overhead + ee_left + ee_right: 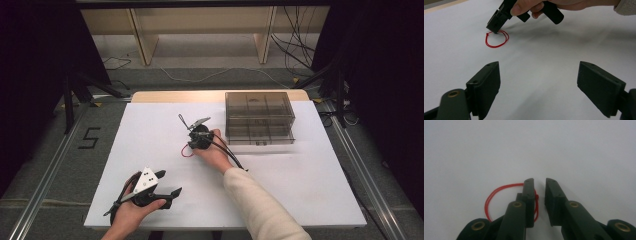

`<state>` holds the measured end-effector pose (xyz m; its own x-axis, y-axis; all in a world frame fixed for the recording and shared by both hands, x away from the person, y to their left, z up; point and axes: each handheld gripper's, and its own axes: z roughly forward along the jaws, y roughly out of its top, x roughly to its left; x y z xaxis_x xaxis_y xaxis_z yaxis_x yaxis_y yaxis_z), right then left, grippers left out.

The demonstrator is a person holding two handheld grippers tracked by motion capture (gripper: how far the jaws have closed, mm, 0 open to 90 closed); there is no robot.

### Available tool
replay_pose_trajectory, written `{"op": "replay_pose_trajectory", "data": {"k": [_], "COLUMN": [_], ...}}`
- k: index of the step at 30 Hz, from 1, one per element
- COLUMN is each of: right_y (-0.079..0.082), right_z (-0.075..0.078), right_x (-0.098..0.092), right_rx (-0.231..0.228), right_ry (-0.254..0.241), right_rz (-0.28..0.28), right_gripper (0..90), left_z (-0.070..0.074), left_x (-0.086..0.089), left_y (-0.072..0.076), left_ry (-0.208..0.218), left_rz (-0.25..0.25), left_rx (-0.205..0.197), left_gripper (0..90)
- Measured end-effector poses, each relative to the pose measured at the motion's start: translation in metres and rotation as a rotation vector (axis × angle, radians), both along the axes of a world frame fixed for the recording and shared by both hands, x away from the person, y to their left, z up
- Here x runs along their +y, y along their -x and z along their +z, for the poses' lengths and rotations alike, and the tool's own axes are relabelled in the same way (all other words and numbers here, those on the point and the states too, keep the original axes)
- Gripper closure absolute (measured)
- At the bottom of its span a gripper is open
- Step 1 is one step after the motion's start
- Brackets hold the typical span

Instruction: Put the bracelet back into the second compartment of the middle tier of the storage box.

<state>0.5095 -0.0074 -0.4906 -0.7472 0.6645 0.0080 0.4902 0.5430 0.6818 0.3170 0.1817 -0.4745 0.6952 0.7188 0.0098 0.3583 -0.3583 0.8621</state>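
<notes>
the red string (489,202) is a thin loop, doubled in places, with a small knot, lying flat on the white table (280,185). the right gripper (539,192) points down at it, its jaws drawn close with a narrow gap left; the knotted side of the loop lies in that gap against the inner face of one jaw, not visibly pinched. the left gripper (537,82) sits well apart from the string, jaws wide open and holding nothing.

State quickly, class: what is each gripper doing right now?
Left gripper: open, holding nothing.
Right gripper: nearly closed over the red string loop on the table, a gap between its pads; not gripping it.
</notes>
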Motion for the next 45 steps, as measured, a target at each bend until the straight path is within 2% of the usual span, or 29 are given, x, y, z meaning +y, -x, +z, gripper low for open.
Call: {"op": "replay_pose_trajectory", "data": {"k": [4,7,26,45], "right_y": [0.001,0.001,0.003,0.01], "right_z": [-0.001,-0.001,-0.001,0.015], "right_x": [0.0,0.001,0.001,-0.001], "right_rx": [-0.002,0.013,0.002,-0.027], "right_ry": [-0.007,-0.015,-0.022,-0.053], "right_rz": [0.004,-0.002,-0.01,0.0], "right_gripper": [85.0,86.8,88.6,88.7], "left_z": [0.0,-0.001,-0.001,-0.001], "left_x": [0.0,-0.001,-0.001,0.0], "left_y": [0.0,0.0,0.0,-0.001], "left_ry": [-0.003,-0.002,-0.004,-0.005], "left_rz": [-0.003,-0.004,-0.003,0.0], "left_rx": [0.0,0.001,-0.001,-0.001], "left_gripper": [18.7,18.8,18.9,18.9]}}
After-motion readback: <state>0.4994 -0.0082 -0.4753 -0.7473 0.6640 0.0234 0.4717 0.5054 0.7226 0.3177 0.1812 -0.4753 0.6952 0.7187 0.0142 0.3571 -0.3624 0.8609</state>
